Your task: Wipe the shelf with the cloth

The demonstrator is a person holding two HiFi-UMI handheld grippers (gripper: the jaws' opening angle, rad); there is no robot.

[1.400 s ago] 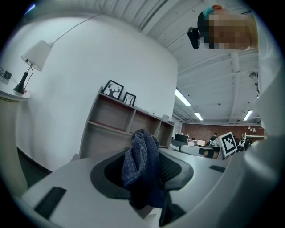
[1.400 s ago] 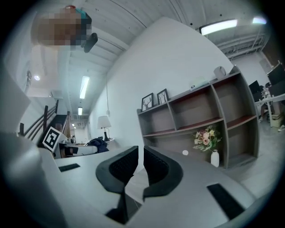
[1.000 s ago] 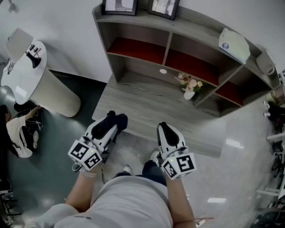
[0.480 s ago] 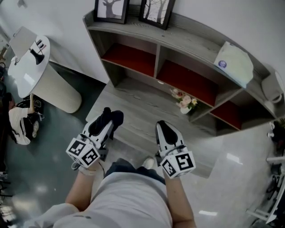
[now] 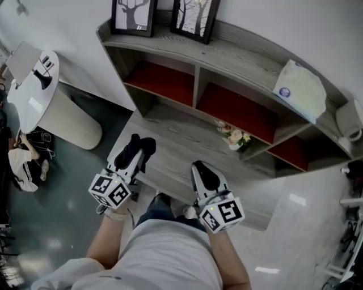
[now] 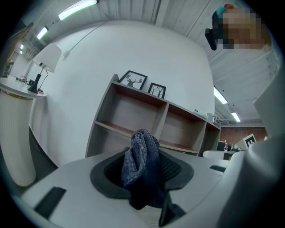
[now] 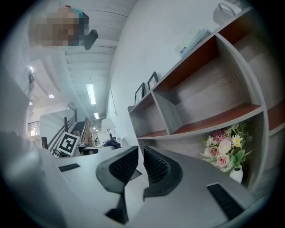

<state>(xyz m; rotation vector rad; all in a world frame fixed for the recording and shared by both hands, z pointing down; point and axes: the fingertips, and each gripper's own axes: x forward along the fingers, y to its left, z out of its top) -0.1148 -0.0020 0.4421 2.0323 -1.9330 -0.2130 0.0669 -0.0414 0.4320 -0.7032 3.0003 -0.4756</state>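
The grey wooden shelf [image 5: 238, 59] has red back panels and a broad lower board [image 5: 181, 133]. My left gripper [image 5: 138, 152] hovers over the front left of that board, shut on a dark blue cloth [image 5: 143, 145]. In the left gripper view the cloth [image 6: 140, 153] bunches up between the jaws of the left gripper [image 6: 142, 176], with the shelf [image 6: 147, 120] ahead. My right gripper [image 5: 204, 175] is over the board's front edge, jaws together with nothing held. The right gripper view shows the right gripper [image 7: 139, 167] pointing at the shelf [image 7: 209, 93].
A small vase of flowers [image 5: 233, 137] [image 7: 225, 153] stands on the lower board. Two framed pictures [image 5: 133, 14] [image 5: 195, 17], a white pack [image 5: 300, 88] and a white jug [image 5: 347, 120] sit on top. A round white table [image 5: 34, 85] stands at the left.
The head view has shifted, so the shelf sits lower and larger in frame. Both grippers keep nearly the same places, and the left stays closed on the cloth.
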